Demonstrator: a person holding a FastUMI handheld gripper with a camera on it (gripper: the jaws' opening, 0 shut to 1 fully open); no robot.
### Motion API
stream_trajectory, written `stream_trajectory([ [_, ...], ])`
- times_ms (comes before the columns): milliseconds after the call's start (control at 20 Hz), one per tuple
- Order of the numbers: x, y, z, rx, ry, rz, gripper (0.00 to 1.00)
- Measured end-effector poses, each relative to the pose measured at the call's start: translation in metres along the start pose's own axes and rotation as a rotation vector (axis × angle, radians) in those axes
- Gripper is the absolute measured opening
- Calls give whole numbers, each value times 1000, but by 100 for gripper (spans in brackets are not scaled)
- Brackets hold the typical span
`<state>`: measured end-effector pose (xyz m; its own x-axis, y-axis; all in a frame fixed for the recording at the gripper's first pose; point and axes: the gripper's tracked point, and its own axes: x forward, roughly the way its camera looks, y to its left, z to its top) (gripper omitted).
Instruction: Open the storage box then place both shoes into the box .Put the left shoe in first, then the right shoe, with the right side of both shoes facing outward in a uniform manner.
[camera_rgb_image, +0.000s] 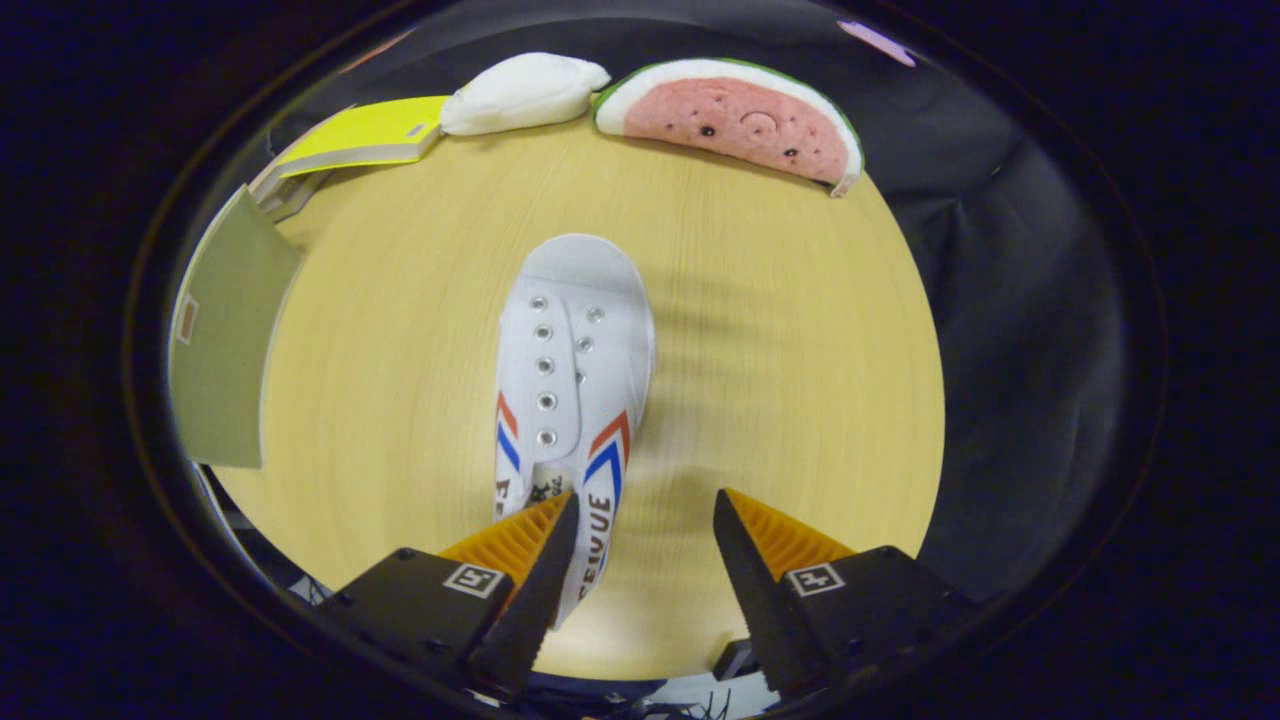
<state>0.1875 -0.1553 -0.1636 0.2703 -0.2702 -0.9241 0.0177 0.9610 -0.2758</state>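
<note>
The hand-held gripper (645, 530) points down over the counter (790, 330), fingers apart, the left finger (540, 560) overlapping the heel of the white shoe (575, 350). Shoe's toe points toward the watermelon cushion (735, 120).

the fisheye camera rides on the gripper (645, 545), looking steeply down from close above the round pale wooden table (780, 330), fingers at lower centre.
</note>
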Motion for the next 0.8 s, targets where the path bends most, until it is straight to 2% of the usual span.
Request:
stream_trajectory([
  [50,3,3,0,7,-5,12,68],
  [150,8,7,8,22,-54,18,49],
  [250,9,10,11,44,-112,8,26],
  [450,16,6,12,-48,-183,4,25],
  [550,18,10,12,15,-205,10,25],
  [700,18,9,13,30,-193,-14,25],
  [800,18,9,16,145,-209,-23,23],
])
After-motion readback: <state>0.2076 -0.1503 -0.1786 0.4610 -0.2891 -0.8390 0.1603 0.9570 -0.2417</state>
